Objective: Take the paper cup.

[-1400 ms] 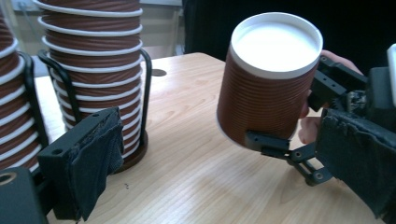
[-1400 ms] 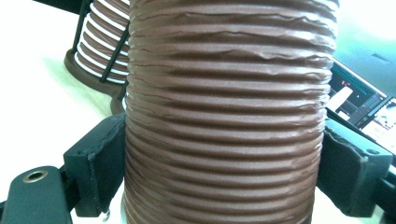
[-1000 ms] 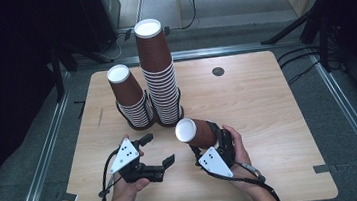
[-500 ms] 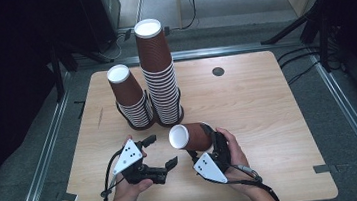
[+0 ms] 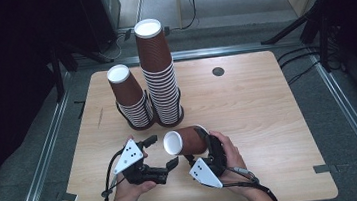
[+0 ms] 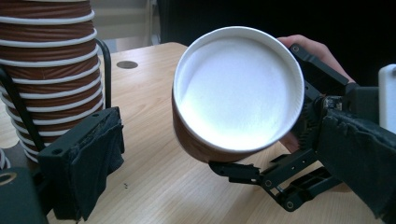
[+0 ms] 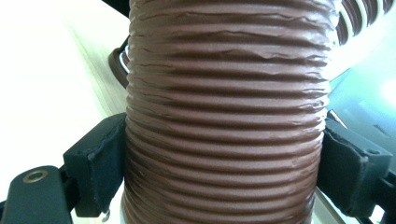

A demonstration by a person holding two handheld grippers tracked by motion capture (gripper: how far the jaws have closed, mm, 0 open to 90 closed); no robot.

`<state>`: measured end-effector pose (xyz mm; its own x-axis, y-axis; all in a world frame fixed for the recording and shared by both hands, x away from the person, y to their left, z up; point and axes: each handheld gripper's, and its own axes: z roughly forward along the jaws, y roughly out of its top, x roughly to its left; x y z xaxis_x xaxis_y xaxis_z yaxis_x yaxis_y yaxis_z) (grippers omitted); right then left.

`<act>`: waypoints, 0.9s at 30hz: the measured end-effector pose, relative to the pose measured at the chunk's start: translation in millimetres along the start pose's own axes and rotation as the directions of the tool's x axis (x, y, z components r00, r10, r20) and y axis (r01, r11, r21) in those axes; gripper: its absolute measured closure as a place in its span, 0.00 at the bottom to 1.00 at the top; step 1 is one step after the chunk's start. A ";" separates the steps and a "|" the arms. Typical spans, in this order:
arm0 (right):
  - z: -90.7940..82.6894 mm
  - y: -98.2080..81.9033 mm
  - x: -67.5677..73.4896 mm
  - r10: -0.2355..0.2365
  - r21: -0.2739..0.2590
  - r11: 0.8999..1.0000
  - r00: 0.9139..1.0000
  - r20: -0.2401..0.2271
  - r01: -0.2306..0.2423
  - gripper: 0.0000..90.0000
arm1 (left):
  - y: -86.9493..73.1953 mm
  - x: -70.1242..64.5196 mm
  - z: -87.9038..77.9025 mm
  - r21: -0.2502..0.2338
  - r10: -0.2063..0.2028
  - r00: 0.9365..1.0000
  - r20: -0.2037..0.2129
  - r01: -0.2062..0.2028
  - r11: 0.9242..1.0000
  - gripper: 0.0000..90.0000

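While the right tongs (image 5: 191,155) clench the paper cup (image 5: 187,141), the left tongs (image 5: 161,153) gape, its white base facing them.

Tall cup stack (image 5: 160,77): you see it upright at the table's far left.
Short cup stack (image 5: 130,96): touching its left side.
Table (image 5: 269,121): wooden.
Round grommet (image 5: 218,71): far edge.

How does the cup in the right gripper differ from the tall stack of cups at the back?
The held cup is a single cup, lying on its side off the table; the tall stack is many nested cups standing on the table. The held cup is clamped by the right gripper; nothing grips the stack. Both are brown, ribbed paper with white ends.
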<state>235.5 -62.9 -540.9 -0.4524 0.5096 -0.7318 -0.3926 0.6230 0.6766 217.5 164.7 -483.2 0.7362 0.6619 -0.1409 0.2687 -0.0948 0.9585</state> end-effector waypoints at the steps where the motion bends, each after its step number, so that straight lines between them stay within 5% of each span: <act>1: -0.1 0.6 0.6 -0.005 -0.004 1.000 1.000 -0.005 0.005 0.15 | -0.3 -0.4 0.7 0.002 -0.002 1.000 0.002 0.002 1.000 0.02; 27: -1.7 11.9 12.1 -0.173 -0.029 0.984 0.985 -0.002 0.173 0.15 | -0.5 -6.6 2.4 0.004 0.007 1.000 0.009 -0.007 1.000 0.23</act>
<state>223.9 -50.3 -541.5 -0.3794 0.3927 -0.8378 -0.4880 0.6843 0.5418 214.0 158.6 -483.4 0.7434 0.6547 -0.1368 0.2663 -0.1021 0.9585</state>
